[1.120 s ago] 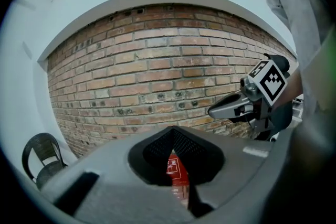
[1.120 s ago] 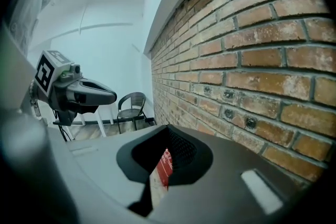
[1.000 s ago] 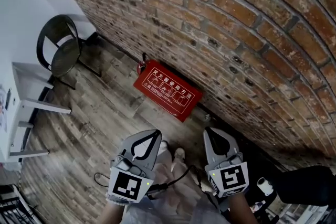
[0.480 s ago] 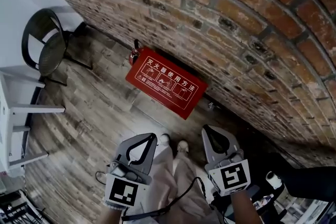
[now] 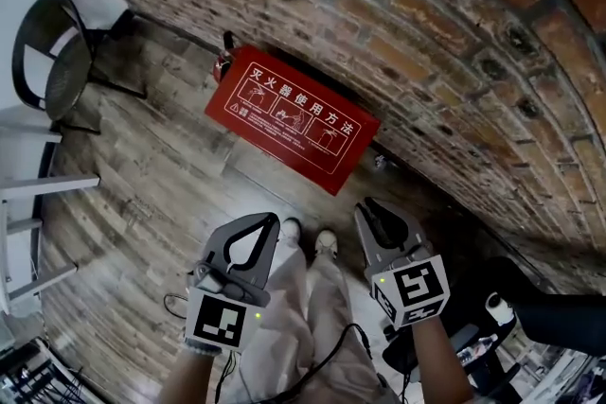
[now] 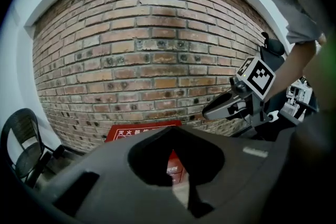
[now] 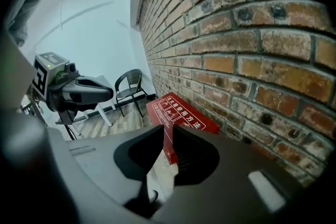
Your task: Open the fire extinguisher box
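A red fire extinguisher box point(image 5: 294, 130) with white print on its lid stands on the wooden floor against the brick wall, lid down. It also shows past the jaws in the left gripper view point(image 6: 131, 132) and the right gripper view point(image 7: 181, 115). My left gripper point(image 5: 272, 220) point(image 6: 173, 131) hangs in the air short of the box, shut and empty. My right gripper point(image 5: 365, 208) point(image 7: 168, 129) hovers beside it, also short of the box. Its jaws are opening, a narrow slit shows between them, and nothing is in it.
A red extinguisher point(image 5: 223, 61) stands at the box's left end. A black chair point(image 5: 47, 61) and white table legs point(image 5: 38, 189) are at the left. The brick wall point(image 5: 454, 33) runs behind the box. A person's legs and shoes point(image 5: 305, 241) are below the grippers.
The head view has closed in on the box, which now looks larger and sits nearer the middle. Both grippers keep roughly their places in the frame, pointing at the box.
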`<action>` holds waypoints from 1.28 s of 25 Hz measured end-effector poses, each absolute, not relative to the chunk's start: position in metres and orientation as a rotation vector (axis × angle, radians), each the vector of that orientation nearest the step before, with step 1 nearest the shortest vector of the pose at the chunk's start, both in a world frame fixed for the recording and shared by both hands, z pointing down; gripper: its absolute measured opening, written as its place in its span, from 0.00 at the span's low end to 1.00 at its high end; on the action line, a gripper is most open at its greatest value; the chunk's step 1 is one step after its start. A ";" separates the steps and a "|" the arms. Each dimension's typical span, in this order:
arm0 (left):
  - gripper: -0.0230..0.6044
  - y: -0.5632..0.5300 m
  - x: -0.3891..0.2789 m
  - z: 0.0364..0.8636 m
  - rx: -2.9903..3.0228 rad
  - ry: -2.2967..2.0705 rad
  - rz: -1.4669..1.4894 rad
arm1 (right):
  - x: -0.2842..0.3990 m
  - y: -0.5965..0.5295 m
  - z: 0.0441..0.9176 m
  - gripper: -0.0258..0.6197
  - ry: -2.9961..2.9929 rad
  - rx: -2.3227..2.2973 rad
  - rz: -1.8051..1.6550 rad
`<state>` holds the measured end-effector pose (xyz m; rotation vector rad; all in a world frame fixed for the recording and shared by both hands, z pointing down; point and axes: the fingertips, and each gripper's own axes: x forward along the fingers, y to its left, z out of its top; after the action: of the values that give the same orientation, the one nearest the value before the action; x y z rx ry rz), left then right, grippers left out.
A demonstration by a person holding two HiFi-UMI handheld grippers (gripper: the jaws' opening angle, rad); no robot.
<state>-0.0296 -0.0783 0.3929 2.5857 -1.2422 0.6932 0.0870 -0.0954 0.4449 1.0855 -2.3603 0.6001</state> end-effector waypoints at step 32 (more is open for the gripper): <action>0.04 -0.101 -0.042 0.613 2.371 -1.202 0.761 | 0.051 -0.109 0.631 0.54 -2.318 0.906 1.025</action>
<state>-0.0416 -0.1006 0.6130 2.3713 -1.2018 0.7605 0.0511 -0.1087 0.6306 0.9059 -2.3184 1.0246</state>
